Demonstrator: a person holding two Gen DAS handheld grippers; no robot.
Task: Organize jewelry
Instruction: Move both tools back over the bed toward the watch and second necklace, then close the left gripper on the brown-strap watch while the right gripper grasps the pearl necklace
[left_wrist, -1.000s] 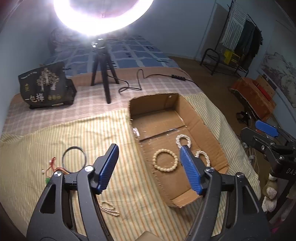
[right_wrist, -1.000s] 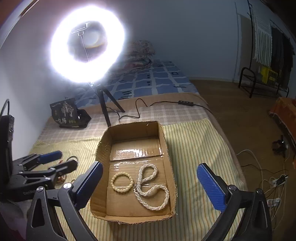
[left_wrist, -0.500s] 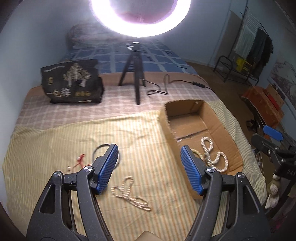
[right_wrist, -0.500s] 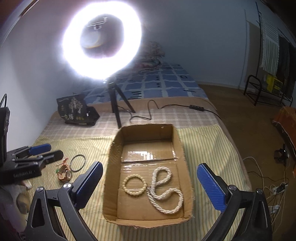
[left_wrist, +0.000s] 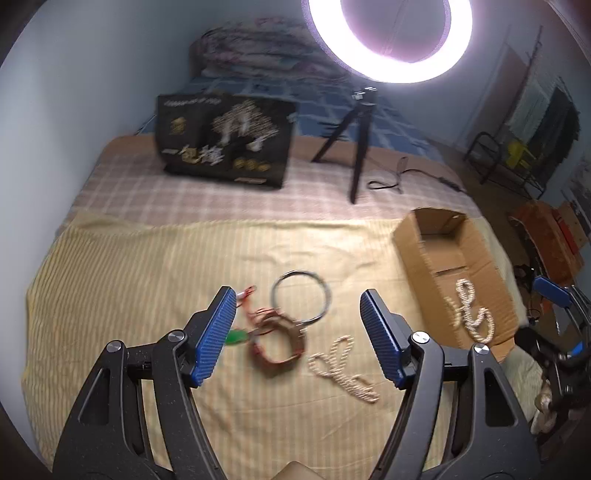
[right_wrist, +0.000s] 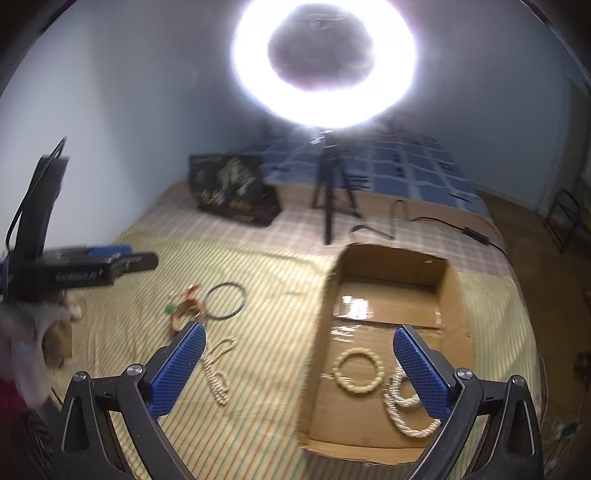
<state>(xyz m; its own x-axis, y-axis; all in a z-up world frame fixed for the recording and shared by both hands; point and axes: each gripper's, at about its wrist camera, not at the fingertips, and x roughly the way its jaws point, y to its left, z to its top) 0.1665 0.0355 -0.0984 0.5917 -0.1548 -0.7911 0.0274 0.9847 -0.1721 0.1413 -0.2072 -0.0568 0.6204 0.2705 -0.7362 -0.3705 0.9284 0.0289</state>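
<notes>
Left tool (left_wrist: 297, 334) spread wide, nothing between the blue pads; right tool (right_wrist: 299, 373) likewise spread and empty. Both hang over the yellow striped bedspread (left_wrist: 129, 280). Loose pieces on the cloth: a cream beaded necklace lying in a limp loop (left_wrist: 341, 365), a reddish-brown woven bracelet with red cord and a green bead (left_wrist: 277, 345), and a thin dark metal hoop (left_wrist: 301, 295) that overlaps the bracelet at its near edge. Already inside the open brown cardboard box (right_wrist: 448, 291): a cream bead bracelet (right_wrist: 357, 371) and a white pearl strand (right_wrist: 404, 410). Handling judgement: the necklace is light and floppy and will sag and swing, so pinch it at the doubled middle where strands bunch. The hoop is stiff, thin and probably slippery; take it across the rim, clear of the bracelet. The woven bracelet looks soft and grippy. Hard to read: both views are motion-blurred, so the bracelet's clasp and cord ends are unclear. The right tool's far pad covers part of the pearl strand, and the box wall hides its near floor from the left wrist.
</notes>
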